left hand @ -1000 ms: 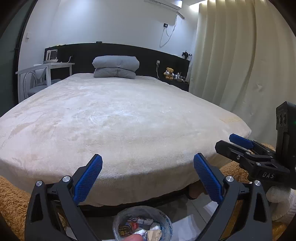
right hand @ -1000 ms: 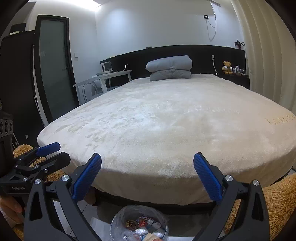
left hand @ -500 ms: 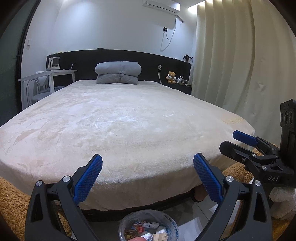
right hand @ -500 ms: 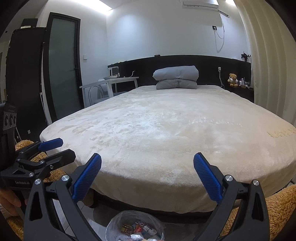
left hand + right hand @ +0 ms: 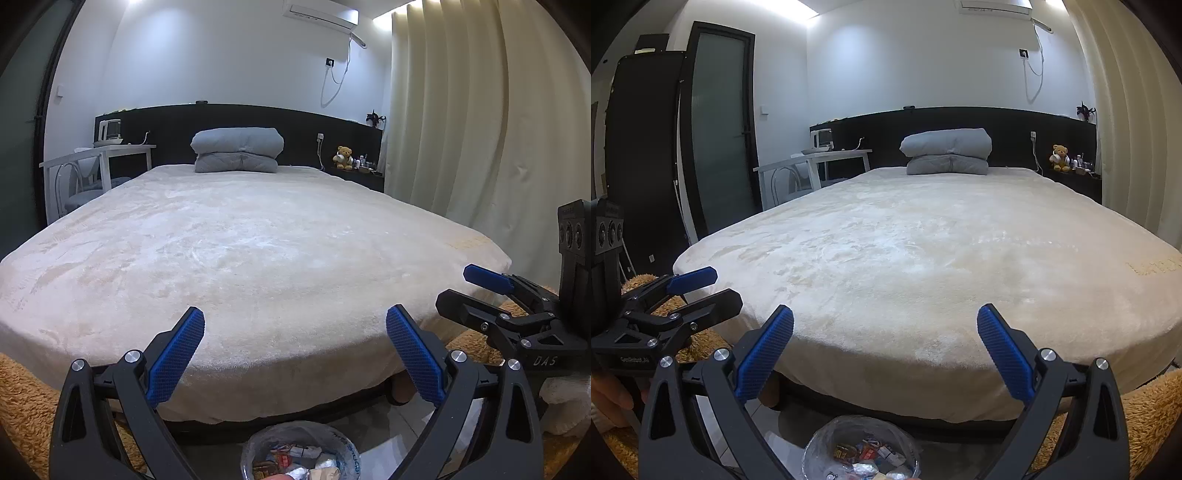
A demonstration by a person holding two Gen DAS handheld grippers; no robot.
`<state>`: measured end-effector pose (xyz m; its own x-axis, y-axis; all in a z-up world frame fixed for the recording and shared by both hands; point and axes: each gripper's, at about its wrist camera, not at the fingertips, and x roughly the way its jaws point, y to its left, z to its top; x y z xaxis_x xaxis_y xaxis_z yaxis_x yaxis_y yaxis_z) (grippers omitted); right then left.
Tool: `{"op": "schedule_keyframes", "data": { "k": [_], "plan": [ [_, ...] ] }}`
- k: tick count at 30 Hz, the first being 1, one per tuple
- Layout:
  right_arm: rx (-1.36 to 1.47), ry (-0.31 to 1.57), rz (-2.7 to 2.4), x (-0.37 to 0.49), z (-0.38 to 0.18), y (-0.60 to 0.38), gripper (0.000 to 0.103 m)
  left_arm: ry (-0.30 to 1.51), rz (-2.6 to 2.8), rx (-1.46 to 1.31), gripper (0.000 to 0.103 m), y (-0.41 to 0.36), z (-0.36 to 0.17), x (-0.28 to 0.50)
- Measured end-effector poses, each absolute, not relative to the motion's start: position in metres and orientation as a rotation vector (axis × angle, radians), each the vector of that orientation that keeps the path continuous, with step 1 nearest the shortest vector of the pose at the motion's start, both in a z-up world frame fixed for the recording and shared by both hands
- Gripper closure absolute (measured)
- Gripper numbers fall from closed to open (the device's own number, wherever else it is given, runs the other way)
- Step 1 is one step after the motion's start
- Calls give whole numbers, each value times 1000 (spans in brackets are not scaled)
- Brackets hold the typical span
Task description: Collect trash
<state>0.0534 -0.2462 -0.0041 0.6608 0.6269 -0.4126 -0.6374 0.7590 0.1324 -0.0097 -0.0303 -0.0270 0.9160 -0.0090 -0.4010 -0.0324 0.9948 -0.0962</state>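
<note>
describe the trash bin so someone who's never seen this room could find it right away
Start at the big bed with the cream plush cover. On the tiled floor at its foot stands a small round bin lined with a clear plastic bag. It alone holds crumpled wrappers and foil; the orange shaggy rugs flanking it are bare.

The bed [image 5: 258, 251] top lies bare up to the folded quilt [image 5: 236, 155]; curtains [image 5: 480, 129] wall its right side.
</note>
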Motion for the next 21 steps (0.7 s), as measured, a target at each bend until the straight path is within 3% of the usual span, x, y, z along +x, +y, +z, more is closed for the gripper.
{"op": "schedule_keyframes", "data": {
  "k": [21],
  "plan": [
    [-27, 460, 716, 53, -5, -245, 5, 413, 23, -94, 6, -33, -27, -12]
  ]
}}
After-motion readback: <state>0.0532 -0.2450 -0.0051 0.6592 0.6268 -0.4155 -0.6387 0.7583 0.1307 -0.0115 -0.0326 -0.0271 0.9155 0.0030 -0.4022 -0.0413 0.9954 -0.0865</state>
